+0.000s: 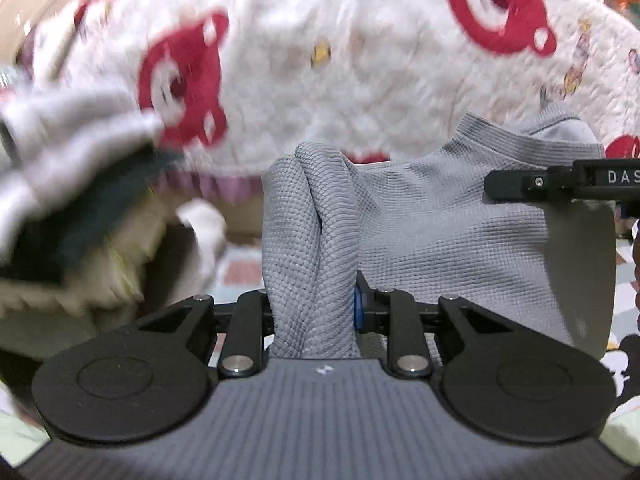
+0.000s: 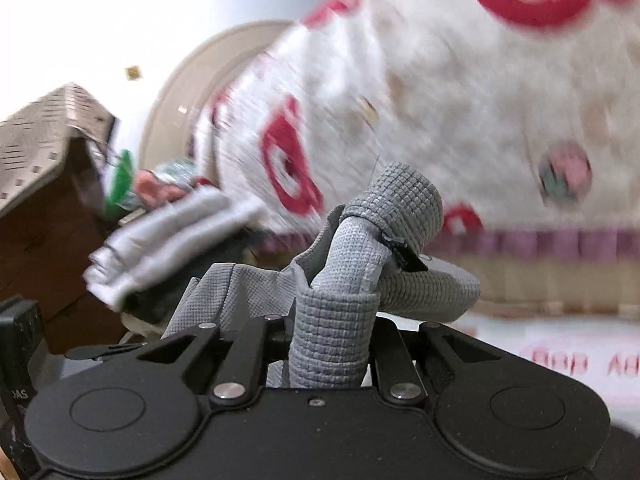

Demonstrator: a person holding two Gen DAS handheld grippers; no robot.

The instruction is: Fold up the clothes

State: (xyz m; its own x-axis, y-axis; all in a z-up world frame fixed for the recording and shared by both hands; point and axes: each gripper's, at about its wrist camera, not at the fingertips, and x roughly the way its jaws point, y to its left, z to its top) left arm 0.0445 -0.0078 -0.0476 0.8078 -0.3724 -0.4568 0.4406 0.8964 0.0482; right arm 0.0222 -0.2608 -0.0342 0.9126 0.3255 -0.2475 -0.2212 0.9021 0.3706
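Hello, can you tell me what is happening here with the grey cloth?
A person is folding clothes with a hand-held gripper in each hand. The left gripper is shut on a bunched part of a grey waffle-knit top, and the right gripper is shut on another bunched part of it, so the garment hangs between them. Behind it lies a white blanket with red bears, and a blurred pile of other clothes sits to the side.

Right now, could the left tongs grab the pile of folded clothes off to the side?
Probably not yet. The left tongs are shut on the grey shirt, so they have no free grip. The pile of folded clothes sits apart, off to their left, with nothing blocking the way.
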